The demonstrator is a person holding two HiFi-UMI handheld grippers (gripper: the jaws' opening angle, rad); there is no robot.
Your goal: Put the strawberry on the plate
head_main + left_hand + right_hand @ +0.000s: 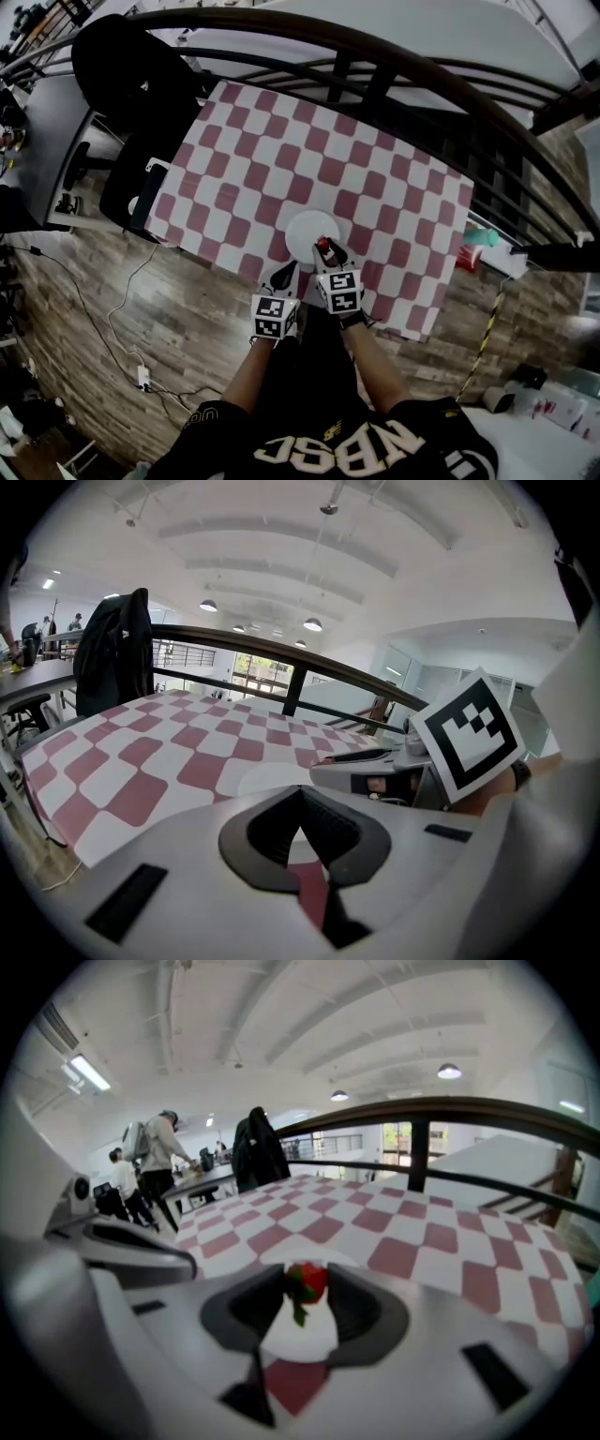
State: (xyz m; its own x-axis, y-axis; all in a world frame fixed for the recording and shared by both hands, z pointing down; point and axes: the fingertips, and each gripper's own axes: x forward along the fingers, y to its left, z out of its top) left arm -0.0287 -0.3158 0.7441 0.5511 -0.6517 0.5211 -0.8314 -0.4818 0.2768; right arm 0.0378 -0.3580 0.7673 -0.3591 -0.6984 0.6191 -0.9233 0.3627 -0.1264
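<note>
A red strawberry (pixel 308 1282) with a green stalk sits pinched between my right gripper's (pixel 306 1288) jaws, just above the white plate (pixel 300 1340). In the head view the strawberry (pixel 323 247) hangs over the near edge of the plate (pixel 305 228), which lies on the red-and-white checked tablecloth (pixel 281 159). My right gripper (pixel 327 254) is shut on the fruit. My left gripper (pixel 283 274) hovers at the table's near edge, left of the plate, with its jaws closed and nothing in them. In the left gripper view the plate (pixel 265 778) lies just past my left gripper (pixel 300 814).
A black chair with a dark jacket (pixel 127 70) stands at the table's far left. A dark curved railing (pixel 422 70) runs behind the table. A green and red object (pixel 475 247) sits beyond the right edge. Cables (pixel 122 309) lie on the wooden floor.
</note>
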